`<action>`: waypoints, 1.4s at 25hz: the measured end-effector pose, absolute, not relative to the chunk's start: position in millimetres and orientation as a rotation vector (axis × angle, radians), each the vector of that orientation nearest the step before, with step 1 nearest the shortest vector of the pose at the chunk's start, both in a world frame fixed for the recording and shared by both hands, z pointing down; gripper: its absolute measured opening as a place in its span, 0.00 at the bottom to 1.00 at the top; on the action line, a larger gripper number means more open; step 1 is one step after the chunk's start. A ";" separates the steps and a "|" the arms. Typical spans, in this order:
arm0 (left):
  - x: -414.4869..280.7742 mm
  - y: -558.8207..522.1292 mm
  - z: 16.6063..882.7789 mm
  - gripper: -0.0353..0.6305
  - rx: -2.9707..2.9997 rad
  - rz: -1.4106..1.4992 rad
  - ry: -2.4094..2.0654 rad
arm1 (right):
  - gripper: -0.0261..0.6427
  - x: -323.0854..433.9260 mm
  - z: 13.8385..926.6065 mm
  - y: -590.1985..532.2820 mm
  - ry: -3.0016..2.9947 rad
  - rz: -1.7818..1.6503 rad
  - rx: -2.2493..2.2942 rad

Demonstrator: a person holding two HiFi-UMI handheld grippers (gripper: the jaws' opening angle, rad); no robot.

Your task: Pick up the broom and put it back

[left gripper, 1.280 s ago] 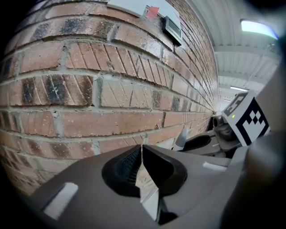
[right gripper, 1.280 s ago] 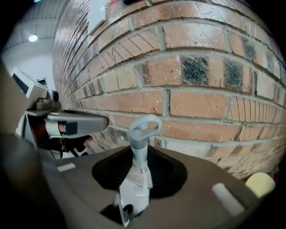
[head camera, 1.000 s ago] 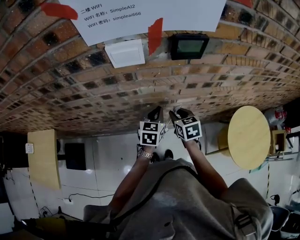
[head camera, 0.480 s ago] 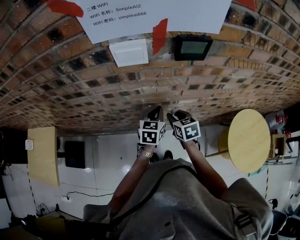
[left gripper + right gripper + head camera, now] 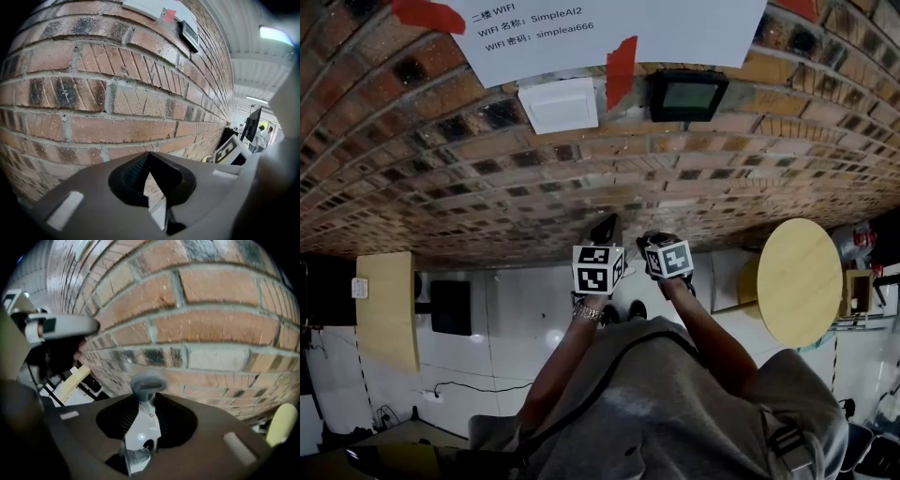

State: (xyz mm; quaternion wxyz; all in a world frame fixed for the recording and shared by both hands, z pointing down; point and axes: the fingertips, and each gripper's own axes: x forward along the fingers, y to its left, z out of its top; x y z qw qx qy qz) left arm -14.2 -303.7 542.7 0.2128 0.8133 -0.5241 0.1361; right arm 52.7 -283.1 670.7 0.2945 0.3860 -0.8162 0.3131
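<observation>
The broom shows only in the right gripper view: a grey cap (image 5: 148,382) on top of a pale shaft (image 5: 142,439) that stands upright between the jaws. My right gripper (image 5: 146,401) is shut on that shaft just below the cap, close to the brick wall (image 5: 211,333). In the head view the right gripper (image 5: 657,243) and left gripper (image 5: 606,228) hang side by side in front of the wall's foot, and the broom is hidden there. My left gripper (image 5: 149,157) has its jaws together at the tips with nothing between them, facing the bricks.
A brick wall (image 5: 487,169) fills the front, bearing a taped paper notice (image 5: 609,28), a white box (image 5: 558,103) and a black panel (image 5: 686,94). A round wooden table (image 5: 799,277) stands at the right and a wooden board (image 5: 386,314) at the left on the white floor (image 5: 525,309).
My right gripper has sunk lower along the wall with the broom handle in it. The left gripper has shifted only slightly.
</observation>
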 end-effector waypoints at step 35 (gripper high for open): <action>-58.9 -164.0 575.5 0.05 2.136 0.388 -1.516 | 0.06 31.9 706.6 -223.4 -2.324 0.876 1.257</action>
